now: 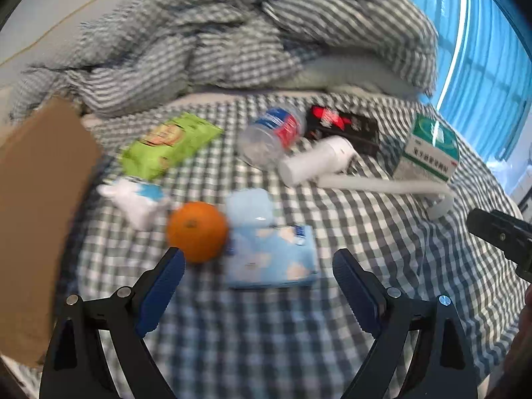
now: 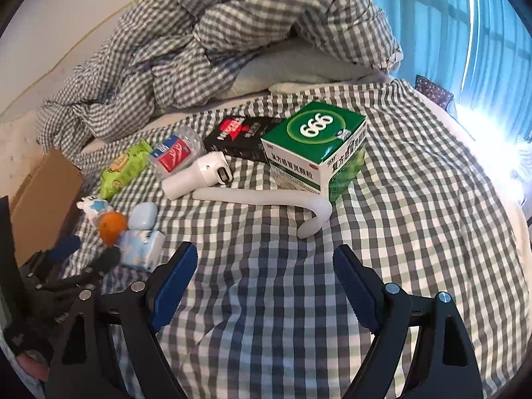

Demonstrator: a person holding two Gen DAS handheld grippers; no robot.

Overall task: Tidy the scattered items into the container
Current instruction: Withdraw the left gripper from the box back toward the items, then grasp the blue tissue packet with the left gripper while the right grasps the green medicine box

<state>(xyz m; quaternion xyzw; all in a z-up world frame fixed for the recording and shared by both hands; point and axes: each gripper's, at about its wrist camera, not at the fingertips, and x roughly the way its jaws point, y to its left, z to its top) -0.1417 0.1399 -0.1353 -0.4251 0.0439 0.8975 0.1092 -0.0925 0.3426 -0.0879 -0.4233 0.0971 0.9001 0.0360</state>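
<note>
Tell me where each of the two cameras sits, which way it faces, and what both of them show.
Left wrist: rides the left gripper, tilted down at the bed; open jaws frame the orange and tissue pack; the right gripper shows at the right edge.
Right wrist: rides the right gripper, tilted down at bare checked sheet before the green box; the left gripper shows lower left.
Shared: orange, tissue pack, green box, cardboard box, crumpled duvet.

cardboard box (image 1: 40, 199) blurred, edge-cropped

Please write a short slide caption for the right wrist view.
Open right hand-held gripper above a checked bedsheet, facing a green box and scattered items.
</note>
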